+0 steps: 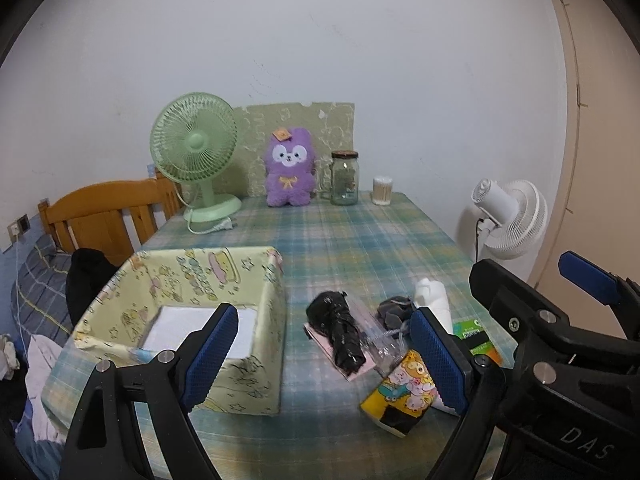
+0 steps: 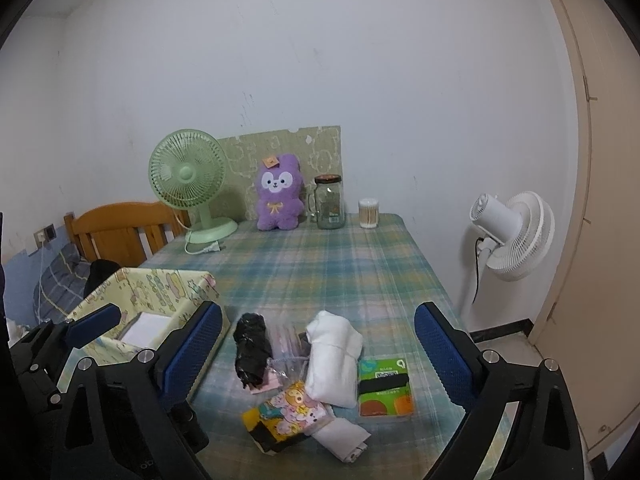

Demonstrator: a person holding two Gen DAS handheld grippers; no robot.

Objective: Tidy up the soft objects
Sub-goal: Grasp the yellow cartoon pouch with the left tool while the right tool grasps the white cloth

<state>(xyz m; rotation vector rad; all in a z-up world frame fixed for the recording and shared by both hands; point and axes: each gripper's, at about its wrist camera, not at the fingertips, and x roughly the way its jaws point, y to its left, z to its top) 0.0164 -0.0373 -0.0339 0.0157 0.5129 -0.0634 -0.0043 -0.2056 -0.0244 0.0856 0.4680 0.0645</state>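
A small pile of soft things lies on the plaid tablecloth [image 1: 360, 240]: a black crumpled bundle [image 1: 340, 332] on a pink packet, a clear zip bag [image 2: 286, 364], a rolled white cloth [image 2: 332, 356], a cartoon-print pouch [image 2: 288, 408] and a grey wad [image 1: 394, 310]. A pale yellow fabric box [image 1: 256, 380] stands left of the pile, with only a white sheet on its bottom. My left gripper [image 1: 324, 332] hangs open above the black bundle, between the box and the pile. Over the white cloth my right gripper [image 2: 320, 320] is open too. Neither touches anything.
Along the back wall stand a green desk fan [image 1: 194, 152], a purple plush [image 1: 289, 172], a glass jar [image 1: 345, 178] and a cotton-swab tub [image 1: 383, 190]. A green packet [image 2: 384, 388] lies right of the pile. A white floor fan [image 2: 512, 236] stands right of the table, a wooden bed frame [image 1: 104, 216] left.
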